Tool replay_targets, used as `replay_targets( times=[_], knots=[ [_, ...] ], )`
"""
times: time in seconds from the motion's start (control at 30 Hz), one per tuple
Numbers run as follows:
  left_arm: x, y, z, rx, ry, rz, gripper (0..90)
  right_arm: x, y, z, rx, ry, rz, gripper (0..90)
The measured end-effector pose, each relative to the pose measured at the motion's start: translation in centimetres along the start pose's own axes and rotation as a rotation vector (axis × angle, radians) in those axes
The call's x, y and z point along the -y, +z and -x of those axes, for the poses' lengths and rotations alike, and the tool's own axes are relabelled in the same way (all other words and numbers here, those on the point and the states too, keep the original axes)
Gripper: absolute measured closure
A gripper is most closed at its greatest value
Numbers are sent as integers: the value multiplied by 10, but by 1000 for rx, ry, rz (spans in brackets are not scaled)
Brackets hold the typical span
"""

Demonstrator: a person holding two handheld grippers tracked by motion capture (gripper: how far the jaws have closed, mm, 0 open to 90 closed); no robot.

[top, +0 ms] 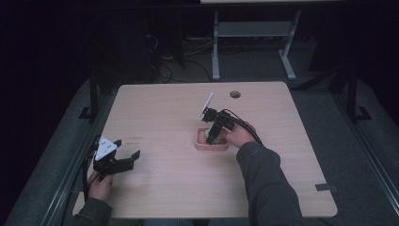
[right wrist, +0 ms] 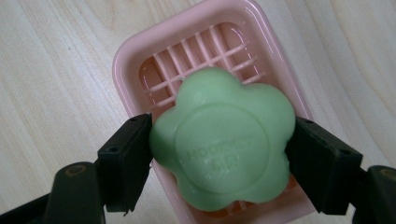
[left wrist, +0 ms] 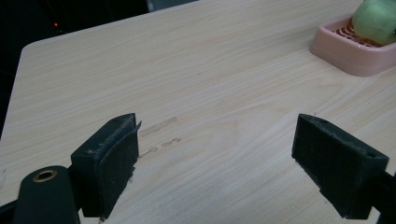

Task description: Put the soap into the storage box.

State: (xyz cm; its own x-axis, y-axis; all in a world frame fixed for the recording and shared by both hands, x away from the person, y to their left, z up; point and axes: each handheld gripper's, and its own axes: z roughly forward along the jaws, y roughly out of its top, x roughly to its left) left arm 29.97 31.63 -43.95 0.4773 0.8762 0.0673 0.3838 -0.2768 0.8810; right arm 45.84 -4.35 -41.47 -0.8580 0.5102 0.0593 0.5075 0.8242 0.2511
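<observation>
While its black jaws pinch the green flower-shaped soap [right wrist: 223, 145] from both sides, the right gripper [right wrist: 219, 158] holds it just over the pink slatted soap dish [right wrist: 140, 60]. Either seating or lifting looks under way; I cannot tell which. Waxy, embossed bar; wooden table [right wrist: 46, 70] beyond. Far off, the left gripper [left wrist: 217, 163] idles spread.

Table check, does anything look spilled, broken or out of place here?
Nothing stands out. The green flower-shaped soap sits over the pink soap dish, pinched between the right gripper fingers. The table carries only faint scuff marks near the open left gripper.
</observation>
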Motion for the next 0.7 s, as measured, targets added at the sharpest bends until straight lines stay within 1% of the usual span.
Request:
replay_targets(
  times=[0.07, 0.13, 0.47, 0.63, 0.7],
  knots=[
    [0, 0, 0, -1, -1, 1, 143, 0, -1, 0, -4, 2, 5, 250],
    [0, 0, 0, -1, -1, 1, 143, 0, -2, 0, 5, -1, 10, 252],
    [0, 1, 0, -5, 1, -5, 143, 4, -12, 2, -11, 13, 48, 271],
    [0, 1, 0, -5, 5, -7, 143, 7, -16, 1, -9, 5, 55, 267],
    [0, 1, 0, -6, 3, -9, 144, 9, -17, 0, -12, 9, 59, 268]
  ],
)
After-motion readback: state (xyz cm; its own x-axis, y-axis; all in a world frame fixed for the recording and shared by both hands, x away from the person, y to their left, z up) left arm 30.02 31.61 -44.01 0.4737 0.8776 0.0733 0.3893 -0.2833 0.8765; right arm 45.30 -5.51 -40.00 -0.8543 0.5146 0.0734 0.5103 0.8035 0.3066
